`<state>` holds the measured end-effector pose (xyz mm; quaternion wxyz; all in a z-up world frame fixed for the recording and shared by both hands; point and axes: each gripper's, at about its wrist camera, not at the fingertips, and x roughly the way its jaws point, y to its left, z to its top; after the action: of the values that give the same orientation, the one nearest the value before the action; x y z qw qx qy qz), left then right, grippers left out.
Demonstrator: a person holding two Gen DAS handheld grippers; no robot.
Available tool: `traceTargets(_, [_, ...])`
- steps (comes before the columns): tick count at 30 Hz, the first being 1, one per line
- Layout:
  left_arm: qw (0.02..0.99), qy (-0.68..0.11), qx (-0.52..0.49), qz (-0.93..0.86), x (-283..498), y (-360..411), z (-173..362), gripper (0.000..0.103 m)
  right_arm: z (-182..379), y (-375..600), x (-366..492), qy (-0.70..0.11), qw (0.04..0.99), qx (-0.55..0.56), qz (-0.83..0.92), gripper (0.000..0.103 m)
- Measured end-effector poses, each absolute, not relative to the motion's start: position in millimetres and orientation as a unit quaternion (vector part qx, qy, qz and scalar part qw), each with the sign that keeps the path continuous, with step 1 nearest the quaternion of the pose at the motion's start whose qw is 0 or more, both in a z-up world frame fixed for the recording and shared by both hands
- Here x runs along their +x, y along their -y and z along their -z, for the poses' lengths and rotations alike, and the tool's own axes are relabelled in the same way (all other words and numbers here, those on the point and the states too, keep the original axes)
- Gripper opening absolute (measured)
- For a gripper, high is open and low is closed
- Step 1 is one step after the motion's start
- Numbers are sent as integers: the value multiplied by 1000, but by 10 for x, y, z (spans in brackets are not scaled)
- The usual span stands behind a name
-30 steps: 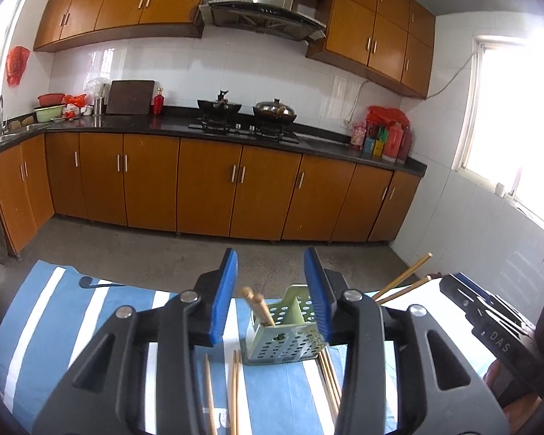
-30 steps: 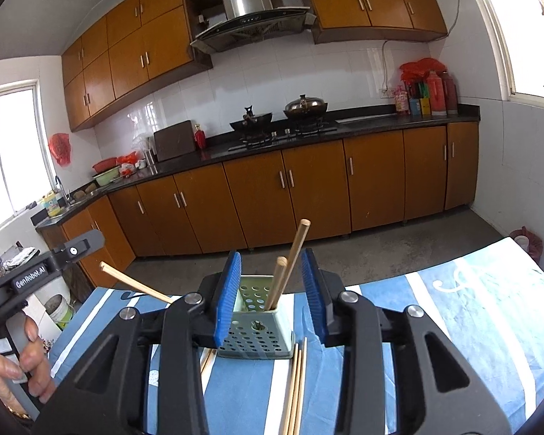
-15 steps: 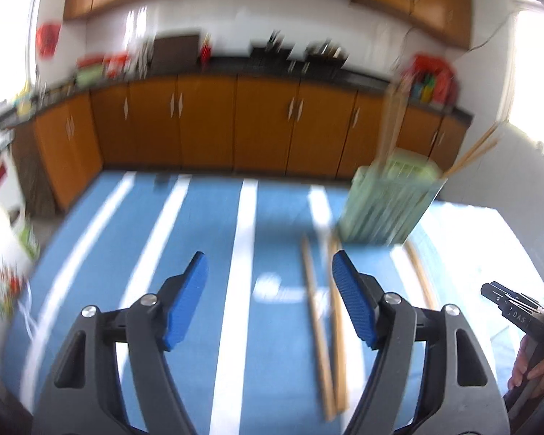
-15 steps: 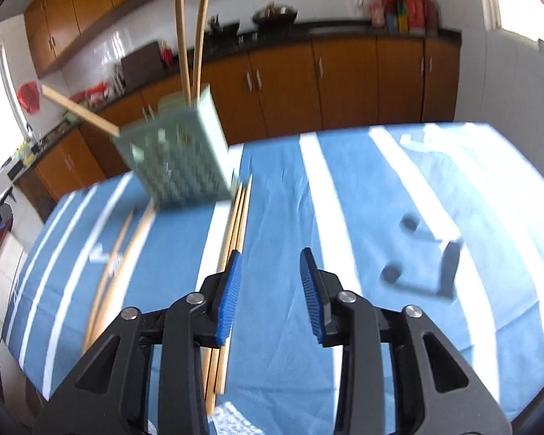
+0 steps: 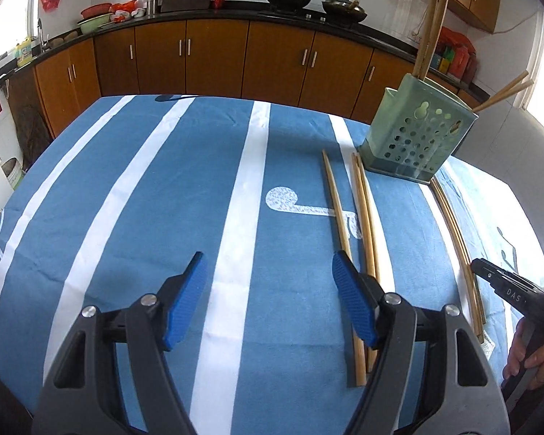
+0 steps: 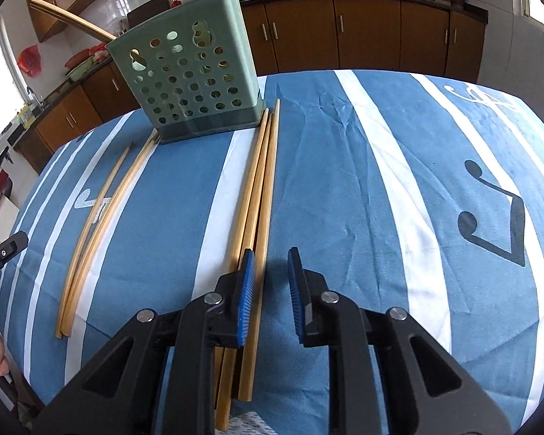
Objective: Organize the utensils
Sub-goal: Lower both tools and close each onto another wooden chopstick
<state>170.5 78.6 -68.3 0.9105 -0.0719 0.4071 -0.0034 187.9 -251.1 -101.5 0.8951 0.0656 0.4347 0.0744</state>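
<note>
A blue tablecloth (image 5: 134, 195) with white stripes is covering the table, and a green perforated utensil holder (image 5: 417, 134) is standing upright on its far side, well apart from both grippers. Four chopsticks are already sitting inside the holder: an upright pair (image 5: 431, 29) is rising from one compartment and a second pair (image 5: 504, 90) is leaning outward over the rim. The left gripper (image 5: 268, 297) is hovering over the cloth with its blue pads spread wide and nothing between them; a group of loose chopsticks (image 5: 348, 239) is lying just beside and partly under its right finger. The right gripper (image 6: 270, 293) is holding its pads a narrow gap apart, gripping nothing, while a bundle of chopsticks (image 6: 259, 188) is running from the holder's base toward the camera and passing beneath its left finger. In the right wrist view the other loose chopsticks (image 6: 98, 217) are lying farther left. Wooden cabinets (image 5: 214, 61) and a dark countertop (image 5: 235, 14) bearing two woks are lining the background.
</note>
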Motion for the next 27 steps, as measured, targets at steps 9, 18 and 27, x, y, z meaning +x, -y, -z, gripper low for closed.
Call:
traceTargets(9, [906,-418,-62,25,1811,-575,735,66,1053,2597,1900,-429,901,37,-45,7])
traceTargets(18, [898,-436,-38,54,1941,-308,861,49,1083,3106,1936,-424,902,82,30,7])
traceTargets(27, [888,-457,16,47,2000,-67,1081,20,1091,3085,1916,-421,904,72,28,8])
